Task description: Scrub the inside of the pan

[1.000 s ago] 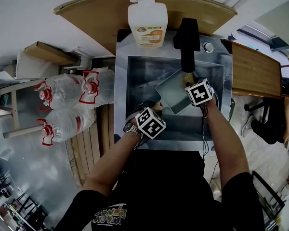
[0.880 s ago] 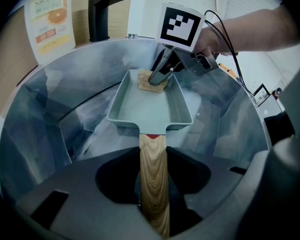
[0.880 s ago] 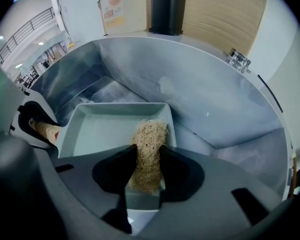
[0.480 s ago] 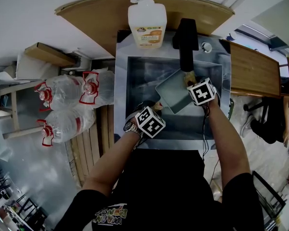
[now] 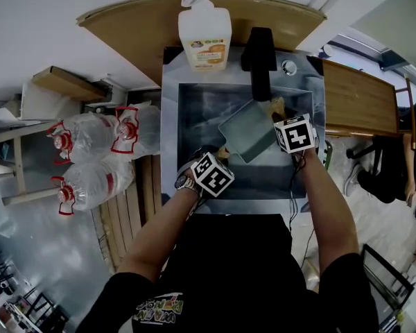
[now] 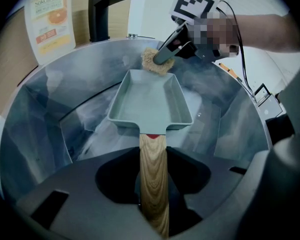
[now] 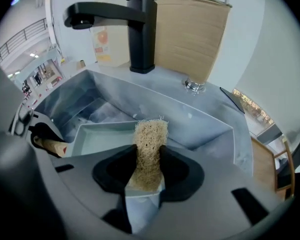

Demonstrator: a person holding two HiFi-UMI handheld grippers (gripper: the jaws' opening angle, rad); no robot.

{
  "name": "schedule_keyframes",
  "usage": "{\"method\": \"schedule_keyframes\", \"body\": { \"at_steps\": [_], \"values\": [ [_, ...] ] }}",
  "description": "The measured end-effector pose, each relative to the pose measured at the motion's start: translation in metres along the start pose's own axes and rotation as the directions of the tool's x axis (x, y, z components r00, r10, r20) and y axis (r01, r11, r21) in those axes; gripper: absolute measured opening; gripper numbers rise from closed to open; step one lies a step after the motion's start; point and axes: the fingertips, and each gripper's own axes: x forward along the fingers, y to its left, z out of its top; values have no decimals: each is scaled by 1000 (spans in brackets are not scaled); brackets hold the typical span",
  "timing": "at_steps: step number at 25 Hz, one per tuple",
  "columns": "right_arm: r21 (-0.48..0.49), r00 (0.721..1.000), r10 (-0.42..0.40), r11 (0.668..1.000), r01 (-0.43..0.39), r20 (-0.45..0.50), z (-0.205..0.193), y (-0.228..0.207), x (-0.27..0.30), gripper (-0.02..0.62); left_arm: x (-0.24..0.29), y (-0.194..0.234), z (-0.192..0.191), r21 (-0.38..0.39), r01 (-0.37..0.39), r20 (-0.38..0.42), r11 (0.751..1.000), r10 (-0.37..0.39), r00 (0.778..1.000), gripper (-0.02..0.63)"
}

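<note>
Left gripper view looks along the left gripper [image 6: 154, 186], whose jaws clamp from both sides on the wooden handle [image 6: 153, 169] of the pan [image 6: 149, 101]. The pan is a grey-green rectangular tray. It is held out over the basin of the steel sink [image 6: 45, 114], with its open side up and the handle running back toward 6 o'clock.

At the pan's far rim, about 12 to 1 o'clock from the handle, sits the straw-coloured scrubber [image 6: 154, 63]. It looks to be touching that rim rather than the pan floor. The right gripper [image 7: 147, 166] has it pinched upright between closed jaws, and the fibrous end sticks out past the jaw tips.

From the head view, the pan lies in the right half of the sink, tilted, with its handle pointing to 7 o'clock toward the left gripper's marker cube. The right gripper comes in from 4 o'clock. A black faucet [image 5: 258, 54] stands at the sink's 12 o'clock, its spout reaching over the basin. A soap bottle [image 5: 204, 32] stands at 11 o'clock on the wooden counter [image 5: 132, 19]. Shrink-wrapped water bottles [image 5: 90, 158] lie on the floor at 9 o'clock, well apart from the sink.
</note>
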Motion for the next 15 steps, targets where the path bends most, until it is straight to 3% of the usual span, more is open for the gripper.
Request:
{"method": "schedule_keyframes", "body": {
  "at_steps": [5,15],
  "values": [
    [62,993,110,992,-112,44,-4,34,-10,146,-1,0,1,0,0,2,1000,0,1000,170],
    [-26,967,251,967,-252,-43,-45,115,-2,146,-1,-1,1,2,-1,0,1000,1,1000,170]
  ]
}}
